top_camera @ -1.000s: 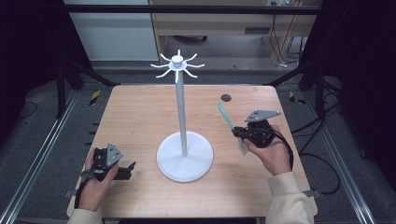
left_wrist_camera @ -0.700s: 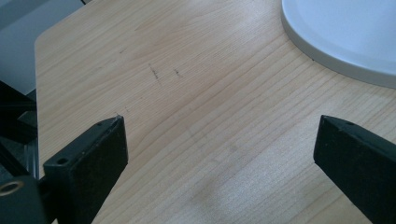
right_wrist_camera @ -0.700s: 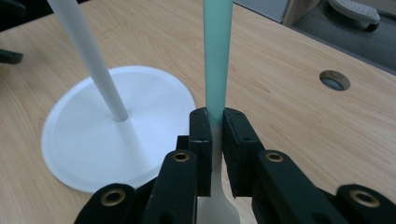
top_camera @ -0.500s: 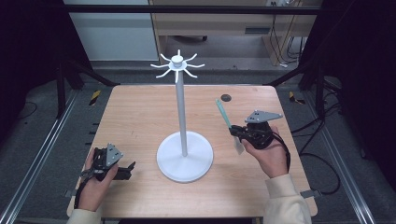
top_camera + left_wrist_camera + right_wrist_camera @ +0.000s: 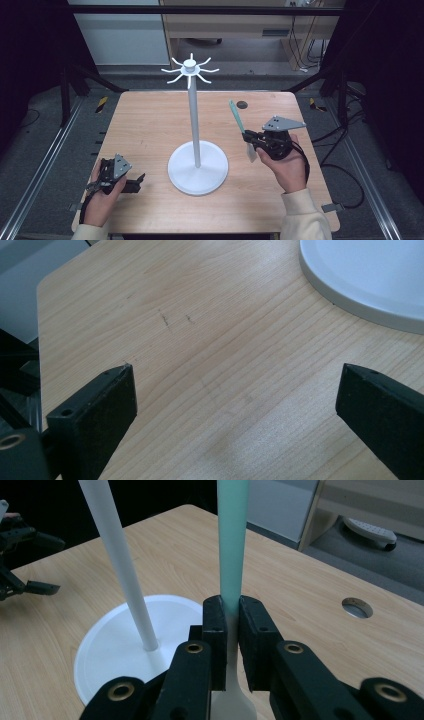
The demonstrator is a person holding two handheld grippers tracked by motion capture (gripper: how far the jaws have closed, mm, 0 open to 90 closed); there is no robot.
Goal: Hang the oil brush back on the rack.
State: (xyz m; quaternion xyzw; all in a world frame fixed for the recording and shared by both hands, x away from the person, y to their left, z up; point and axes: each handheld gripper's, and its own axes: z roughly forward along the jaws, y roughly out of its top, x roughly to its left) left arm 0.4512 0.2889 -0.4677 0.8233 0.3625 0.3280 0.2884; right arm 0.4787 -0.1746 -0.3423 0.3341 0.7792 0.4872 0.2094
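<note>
Between the jaws of the right hand-held gripper [image 5: 256, 141], the spatula [image 5: 238, 121] is being carried clear of the desk [image 5: 150, 130]. Its green handle is pointing toward 11 o'clock in the high view, and its pale blade is hanging below the jaws toward 5 o'clock. In the right gripper view the jaws are pressing on the spatula [image 5: 232, 555] where green is fading to white, so the grip looks firm.

Compared with a second ago, the spatula is sitting slightly higher and a little further toward 12 o'clock, and the right hand [image 5: 285, 165] is riding up with it. The grip itself is looking unchanged. I judge this as the lift phase of hanging the tool: it is heading for the hooks at the rack's crown [image 5: 190, 68], which is standing well above and toward 10 o'clock from the handle tip. Most of the climb is not yet made, and I cannot tell whether the handle end has a hole for a hook.

At 9 o'clock from the spatula, the rack's pole [image 5: 194, 120] is rising from its round base [image 5: 198, 172], near but apart from the tool.

Further out at 8 o'clock, the left hand-held gripper [image 5: 135, 181] is resting low near the desk's front edge, in the same place as before. Its jaws are standing wide apart over bare wood with nothing between them in the left gripper view, with the base's rim [image 5: 350, 305] at 1 o'clock.
</note>
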